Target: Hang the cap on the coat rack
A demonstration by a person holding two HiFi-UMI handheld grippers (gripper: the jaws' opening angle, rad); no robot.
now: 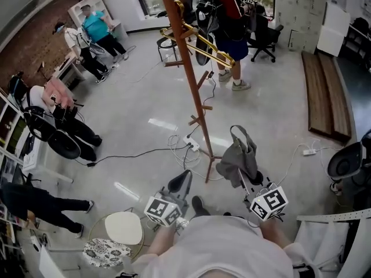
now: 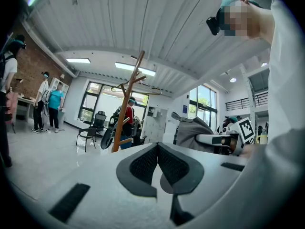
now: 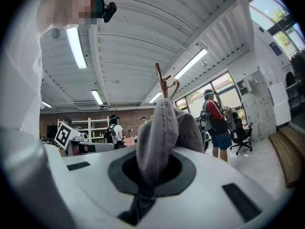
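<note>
While the person faces the wooden coat rack [image 1: 186, 74], both grippers are held out level in front of the body, side by side and pointing toward the rack. The right gripper [image 1: 246, 178] sits just right of the rack's pole, its jaws closed tight on the fabric of a grey cap [image 1: 237, 157]. The cap rises above the jaws in a soft bunch, its strap loop on top. It is near the pole but apart from it, and touches none of the pegs. The left gripper [image 1: 181, 183] sits just left of the pole, its jaws closed together with nothing between them. Beyond the rack, a person in a red top [image 1: 228, 22] stands on the pale floor [image 1: 133, 103].
</note>
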